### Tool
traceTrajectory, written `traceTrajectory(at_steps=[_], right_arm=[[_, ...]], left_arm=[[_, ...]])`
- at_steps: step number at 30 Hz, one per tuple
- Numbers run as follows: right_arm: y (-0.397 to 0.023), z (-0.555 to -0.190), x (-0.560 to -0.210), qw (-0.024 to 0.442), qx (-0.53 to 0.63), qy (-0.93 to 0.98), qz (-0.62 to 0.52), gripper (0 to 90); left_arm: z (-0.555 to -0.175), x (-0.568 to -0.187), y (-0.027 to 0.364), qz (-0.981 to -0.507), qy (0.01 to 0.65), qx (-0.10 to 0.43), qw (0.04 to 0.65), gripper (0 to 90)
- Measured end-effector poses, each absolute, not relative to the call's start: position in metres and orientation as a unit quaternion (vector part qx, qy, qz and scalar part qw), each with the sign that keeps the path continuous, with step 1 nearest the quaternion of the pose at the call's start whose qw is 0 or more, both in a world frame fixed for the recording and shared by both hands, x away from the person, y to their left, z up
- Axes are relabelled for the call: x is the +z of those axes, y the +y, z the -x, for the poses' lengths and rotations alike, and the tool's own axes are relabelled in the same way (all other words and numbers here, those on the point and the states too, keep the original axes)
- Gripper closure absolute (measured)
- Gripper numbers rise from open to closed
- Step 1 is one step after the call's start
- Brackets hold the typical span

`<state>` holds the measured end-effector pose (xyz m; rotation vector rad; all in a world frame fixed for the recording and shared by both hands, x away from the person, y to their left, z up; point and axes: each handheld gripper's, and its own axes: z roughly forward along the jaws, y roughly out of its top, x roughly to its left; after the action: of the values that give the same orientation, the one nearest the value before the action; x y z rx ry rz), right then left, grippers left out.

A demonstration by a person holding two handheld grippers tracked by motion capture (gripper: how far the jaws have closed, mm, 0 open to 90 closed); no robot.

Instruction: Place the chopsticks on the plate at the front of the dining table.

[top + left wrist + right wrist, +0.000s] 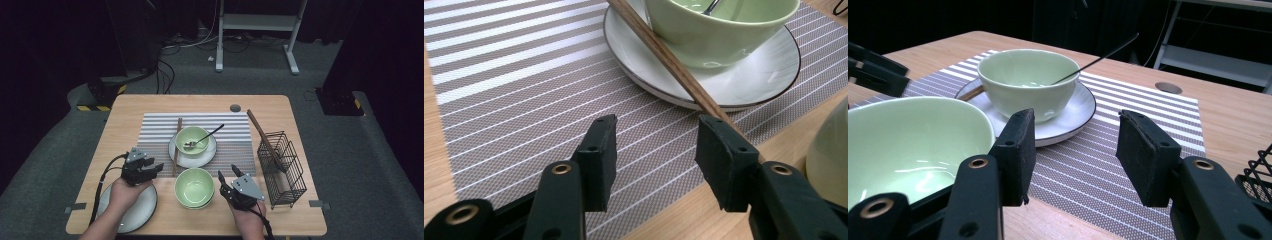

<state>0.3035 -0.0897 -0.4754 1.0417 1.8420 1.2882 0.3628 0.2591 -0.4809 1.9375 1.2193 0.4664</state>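
**Two bowls, two plates, two chopsticks on a wooden table**

The wooden table [130,107] stands on a grey floor in a dark room, and a striped placemat [155,127] lies in its middle.

From left to right, I count these things. At the near left edge is one empty white plate [142,210], partly under the left hand. The left gripper [150,169] is above its far edge; its jaws are about half open and nothing is between them. One chopstick [674,65] lies just beside the right-hand jaw in the left gripper view, resting with its far part on the second plate [754,82]. This plate carries one green bowl [192,140] with one spoon [202,137] inside. A second green bowl [194,187], empty, stands nearer, between both grippers. The right gripper [226,181] is just right of it, also about half open and holding nothing. At the right side stands one black wire basket [287,170], with the second chopstick [260,132] leaning in it.
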Motion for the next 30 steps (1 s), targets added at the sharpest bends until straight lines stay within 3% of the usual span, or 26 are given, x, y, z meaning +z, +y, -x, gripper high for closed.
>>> traceTrajectory(at_steps=[21,30], right_arm=[[-0.095,-0.318,-0.496,0.302,0.443,0.725,-0.432,46.6],[-0.095,-0.329,-0.513,0.272,0.392,0.749,-0.459,41.4]], left_arm=[[-0.303,-0.474,0.346,-0.744,0.485,0.248,0.388,40.7],[-0.300,-0.482,0.357,-0.747,0.492,0.249,0.372,33.1]])
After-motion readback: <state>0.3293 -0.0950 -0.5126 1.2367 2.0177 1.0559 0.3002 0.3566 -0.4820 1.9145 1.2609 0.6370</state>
